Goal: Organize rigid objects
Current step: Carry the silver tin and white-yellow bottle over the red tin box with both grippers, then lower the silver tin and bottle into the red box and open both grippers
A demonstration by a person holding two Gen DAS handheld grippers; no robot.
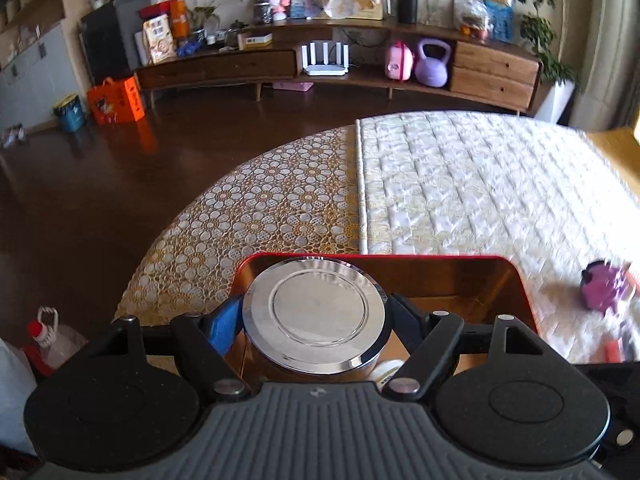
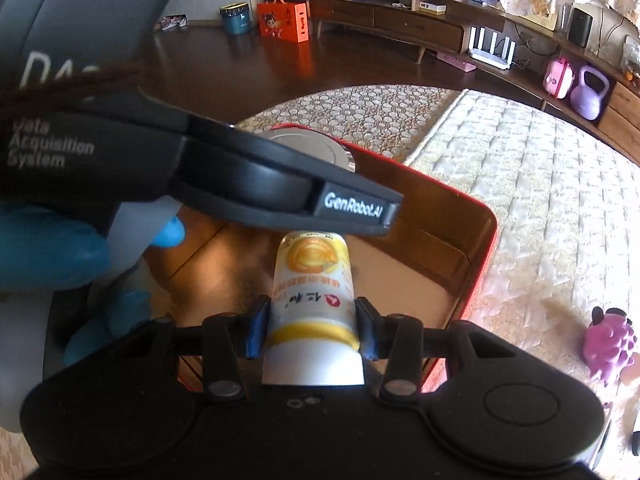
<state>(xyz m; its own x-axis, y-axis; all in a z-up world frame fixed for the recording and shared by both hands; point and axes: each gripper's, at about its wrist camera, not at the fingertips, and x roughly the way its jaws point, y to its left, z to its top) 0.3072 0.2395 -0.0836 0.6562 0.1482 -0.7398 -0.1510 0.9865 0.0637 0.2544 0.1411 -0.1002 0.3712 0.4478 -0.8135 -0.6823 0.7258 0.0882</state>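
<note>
Left gripper (image 1: pixel 316 320) clamps the silver-lidded tin (image 1: pixel 316 314) between both fingers; right gripper (image 2: pixel 312 320) squeezes the yellow-and-white bottle (image 2: pixel 314 300), just near of the left one.

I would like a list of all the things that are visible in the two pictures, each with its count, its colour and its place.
metal tin: one, silver lid, between the left gripper's fingers, over the red box
bottle: one, white and yellow, between the right gripper's fingers, over the red box
red box: one, red outside and golden inside, open, on the table
purple toy: one, purple, on the white mat to the right of the box
white mat: one, quilted, on the table
tablecloth: one, gold with white circles
kettlebell: one, lilac, on the low cabinet's shelf
orange box: one, on the floor
left gripper: black, blue pads, shut
right gripper: black, blue pads, shut
</note>
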